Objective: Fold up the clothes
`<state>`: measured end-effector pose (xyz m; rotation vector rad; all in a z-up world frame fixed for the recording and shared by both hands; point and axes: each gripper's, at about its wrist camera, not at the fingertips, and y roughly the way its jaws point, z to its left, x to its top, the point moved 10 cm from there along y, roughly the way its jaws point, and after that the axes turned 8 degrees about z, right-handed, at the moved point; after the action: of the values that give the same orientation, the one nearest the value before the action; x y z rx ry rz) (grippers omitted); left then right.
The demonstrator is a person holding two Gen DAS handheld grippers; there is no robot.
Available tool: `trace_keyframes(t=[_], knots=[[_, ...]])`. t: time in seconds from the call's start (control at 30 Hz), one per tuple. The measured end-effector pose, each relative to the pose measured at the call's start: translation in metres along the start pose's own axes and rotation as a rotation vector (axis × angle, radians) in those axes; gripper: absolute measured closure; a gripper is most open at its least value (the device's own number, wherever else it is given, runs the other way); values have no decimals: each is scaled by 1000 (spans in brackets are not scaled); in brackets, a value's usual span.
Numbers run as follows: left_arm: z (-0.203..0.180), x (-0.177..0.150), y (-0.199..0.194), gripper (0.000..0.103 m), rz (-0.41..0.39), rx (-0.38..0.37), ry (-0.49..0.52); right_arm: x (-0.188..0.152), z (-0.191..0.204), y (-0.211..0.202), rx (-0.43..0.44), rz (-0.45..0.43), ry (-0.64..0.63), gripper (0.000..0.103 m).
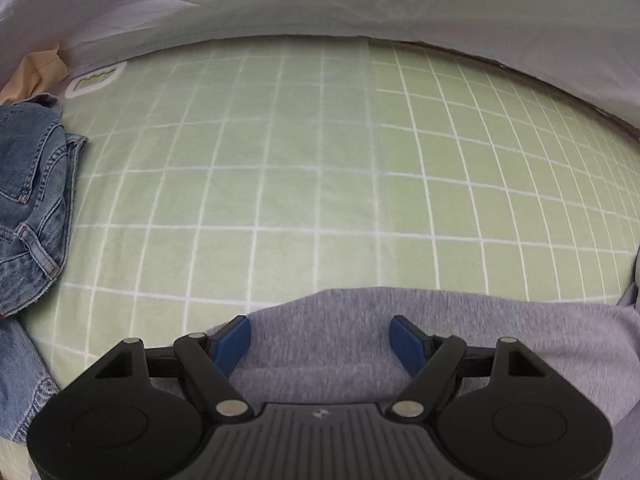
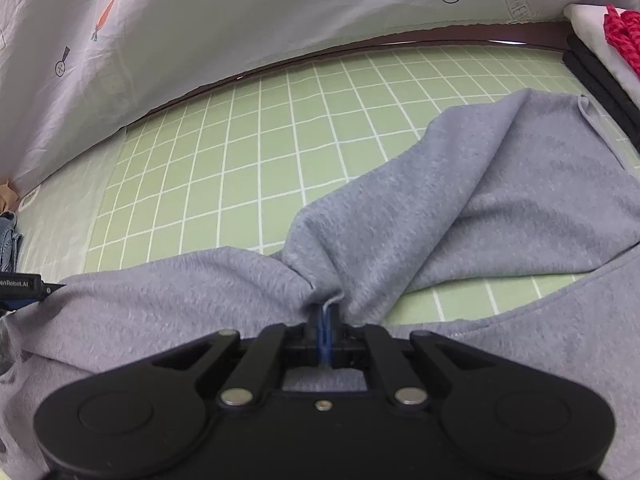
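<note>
Grey sweatshirt (image 2: 460, 200) cloth fills the space right under both of my tools. It lies spread over the green checked sheet (image 1: 280, 184), with one part drawn into a bunched ridge that runs down to my right gripper (image 2: 325, 320). That gripper is clamped tight on a pinch of the fabric — I hold it there, I judge, so I can carry this part across for a fold. My left gripper (image 1: 320, 340) stands wide over the sweatshirt's near edge, blue pads (image 1: 232, 344) apart and pressing on nothing; it looks placed to take a second hold so the cloth stays flat while the other side travels.

Further out, crumpled blue jeans (image 1: 32, 200) lie at the left edge of the sheet, apart from the sweatshirt. A pale printed cloth (image 2: 200, 32) hangs along the back.

Much stays unclear — I cannot tell whether the ridge is a sleeve or part of the body, since the gripper housings cover the near cloth. At the far right, something red on white (image 2: 624, 36) is cut off, and a tan scrap (image 1: 36, 72) by the jeans is too small to name.
</note>
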<state>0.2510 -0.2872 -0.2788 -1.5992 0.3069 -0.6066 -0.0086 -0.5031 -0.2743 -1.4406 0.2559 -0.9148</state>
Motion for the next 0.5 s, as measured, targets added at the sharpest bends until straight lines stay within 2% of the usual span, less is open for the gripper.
trace_keyframes(t=[0.07,0.1,0.17,0.2,0.27,0.4,0.5], knots=[[-2,-6,-1,33,-10,21,12,-2,-1,2,4,2,-3,101],[-3,-8,-3,41,-20,20,8,-2,-1,3,7,4,0,101],[-5,-12,-9,71,-37,17,-17,-3,-2,5,19,4,15,101],[-5,-15,-12,103,-36,8,-33,-3,-3,6,27,2,24,101],[-5,-19,-17,102,-51,-3,-64,-3,-5,5,40,-9,39,101],[-6,-30,-60,102,-178,15,-70,-2,-8,-12,62,-68,28,101],[-5,-42,-96,102,-249,2,-109,-4,-10,-31,70,-110,13,101]])
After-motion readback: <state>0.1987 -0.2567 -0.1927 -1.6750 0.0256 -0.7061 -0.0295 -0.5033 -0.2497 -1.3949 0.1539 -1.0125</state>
